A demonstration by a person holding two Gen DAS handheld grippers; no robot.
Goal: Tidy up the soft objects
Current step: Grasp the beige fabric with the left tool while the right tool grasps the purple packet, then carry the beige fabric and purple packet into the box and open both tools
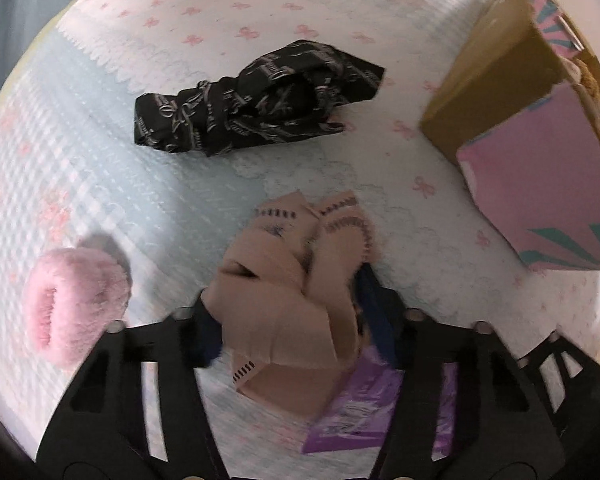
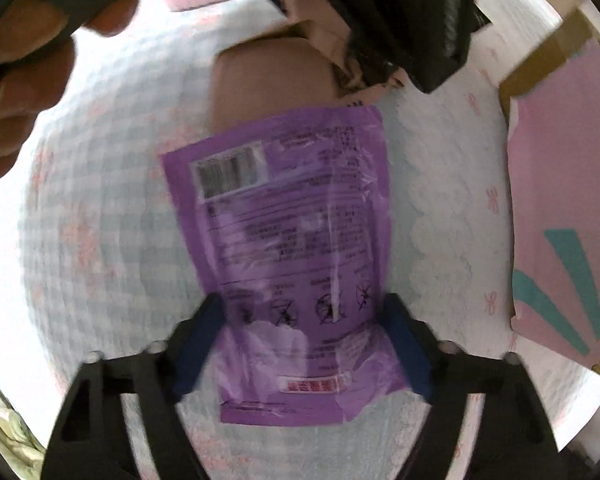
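Note:
My left gripper (image 1: 288, 312) is shut on a beige cloth (image 1: 288, 280) with dark stitching and holds it above the bed. My right gripper (image 2: 300, 340) is shut on a purple plastic pouch (image 2: 296, 220), which also shows under the cloth in the left wrist view (image 1: 356, 412). The left gripper and the beige cloth (image 2: 272, 76) show at the top of the right wrist view. A black patterned cloth (image 1: 256, 100) lies on the bedspread beyond the left gripper. A pink fluffy scrunchie (image 1: 72, 304) lies to its left.
An open cardboard box (image 1: 540, 152) with pink and teal sides stands at the right; it also shows in the right wrist view (image 2: 564, 208). The bedspread (image 1: 100, 140) is white and pale blue with pink bows. A hand (image 2: 24, 80) shows at upper left.

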